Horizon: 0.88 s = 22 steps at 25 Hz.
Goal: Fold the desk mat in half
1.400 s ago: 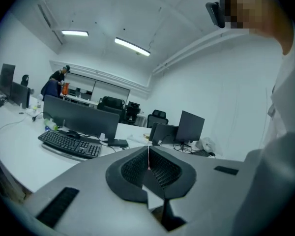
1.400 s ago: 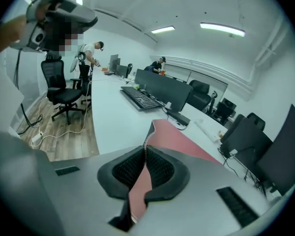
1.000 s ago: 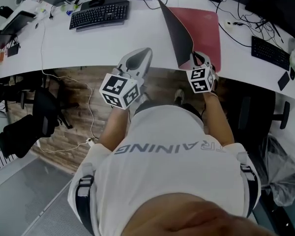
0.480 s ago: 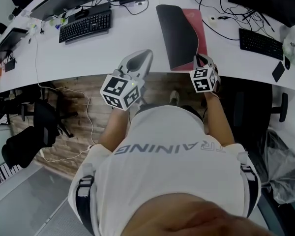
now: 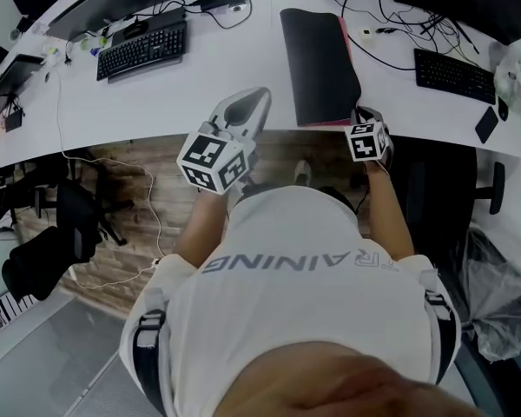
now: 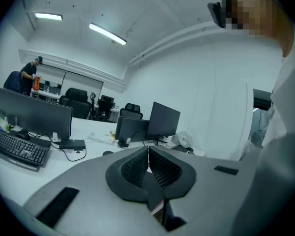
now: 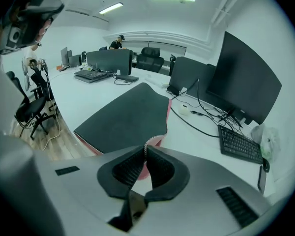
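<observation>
The desk mat (image 5: 317, 63) lies doubled on the white desk (image 5: 234, 72), black side up, with a thin red strip along its right edge. My right gripper (image 5: 363, 117) is at the mat's near right corner, at the desk's front edge, shut on that corner. In the right gripper view the mat (image 7: 128, 117) runs up to the closed right gripper (image 7: 146, 149), and red shows between the pads. The left gripper (image 5: 247, 104) hovers left of the mat at the desk edge, apart from it. In its own view the left gripper (image 6: 148, 154) is shut and holds nothing.
A black keyboard (image 5: 143, 49) and monitors sit at the desk's far left. Another keyboard (image 5: 451, 75), cables and a white mouse (image 7: 186, 110) lie right of the mat, below a monitor (image 7: 241, 82). A black chair (image 5: 61, 224) stands on the floor at the left.
The raised black half of the mat has come down to the right over the red half. My right gripper moved a little right with the corner. The left gripper stayed put.
</observation>
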Tool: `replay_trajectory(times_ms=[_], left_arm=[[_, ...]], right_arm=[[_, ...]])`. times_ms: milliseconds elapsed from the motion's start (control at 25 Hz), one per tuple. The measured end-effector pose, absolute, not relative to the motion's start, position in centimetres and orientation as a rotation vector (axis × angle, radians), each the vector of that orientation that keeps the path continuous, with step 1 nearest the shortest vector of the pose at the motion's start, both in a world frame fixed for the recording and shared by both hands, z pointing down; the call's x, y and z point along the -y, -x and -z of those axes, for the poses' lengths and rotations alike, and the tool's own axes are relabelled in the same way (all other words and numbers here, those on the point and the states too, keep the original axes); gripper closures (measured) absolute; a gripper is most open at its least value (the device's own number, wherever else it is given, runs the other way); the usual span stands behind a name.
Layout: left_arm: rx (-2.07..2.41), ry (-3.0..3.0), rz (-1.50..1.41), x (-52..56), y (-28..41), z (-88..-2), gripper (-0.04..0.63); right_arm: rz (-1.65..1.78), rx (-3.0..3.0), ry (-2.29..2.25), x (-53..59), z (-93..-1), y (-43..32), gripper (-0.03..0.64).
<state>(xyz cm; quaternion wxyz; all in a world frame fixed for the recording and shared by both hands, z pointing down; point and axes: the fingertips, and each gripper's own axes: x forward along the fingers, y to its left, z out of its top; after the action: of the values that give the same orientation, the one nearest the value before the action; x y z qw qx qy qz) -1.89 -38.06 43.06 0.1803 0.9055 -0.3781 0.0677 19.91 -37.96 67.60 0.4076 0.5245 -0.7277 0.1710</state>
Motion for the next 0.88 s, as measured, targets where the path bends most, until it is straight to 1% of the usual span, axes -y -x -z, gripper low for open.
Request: replay_trajectory(times_ms=[120, 240, 360, 480, 520, 560, 600, 640, 720, 880], left_arm=[[1.065, -2.562, -0.191, 38.0, 1.9, -43.1, 0.563], [1.065, -2.569, -0.186, 37.9, 2.2, -42.8, 0.563], [1.068, -2.581, -0.184, 37.8, 3.1, -42.4, 0.563], [1.086, -2.588, -0.175, 37.8, 4.6, -41.8, 0.563], [1.093, -2.591, -0.170, 37.8, 5.2, -41.5, 0.563], [1.101, -2.595, -0.165, 37.7, 5.8, -41.3, 0.563], [1.110, -2.599, -0.159, 37.6, 6.4, -40.9, 0.563], [1.121, -2.603, -0.152, 37.6, 7.1, -40.6, 0.563], [1.146, -2.612, -0.136, 37.7, 8.6, -39.8, 0.563], [1.189, -2.620, -0.103, 37.4, 11.7, -38.6, 0.563]], right_arm=[[-0.494, 1.817, -1.324, 37.6, -69.0, -20.2, 0.573], [-0.553, 1.833, -1.387, 37.9, -68.7, -20.2, 0.533], [-0.537, 1.846, -1.497, 38.9, -66.1, -20.7, 0.475], [-0.472, 1.857, -1.614, 40.2, -61.9, -20.8, 0.471], [-0.453, 1.882, -1.648, 40.7, -60.2, -20.5, 0.472], [-0.433, 1.917, -1.679, 41.0, -58.4, -20.0, 0.495], [-0.409, 1.958, -1.707, 41.3, -56.6, -19.3, 0.555], [-0.380, 2.000, -1.730, 41.5, -54.7, -18.4, 0.580], [-0.318, 2.077, -1.759, 42.0, -51.3, -16.5, 0.591], [-0.189, 2.199, -1.769, 41.8, -45.8, -12.1, 0.592]])
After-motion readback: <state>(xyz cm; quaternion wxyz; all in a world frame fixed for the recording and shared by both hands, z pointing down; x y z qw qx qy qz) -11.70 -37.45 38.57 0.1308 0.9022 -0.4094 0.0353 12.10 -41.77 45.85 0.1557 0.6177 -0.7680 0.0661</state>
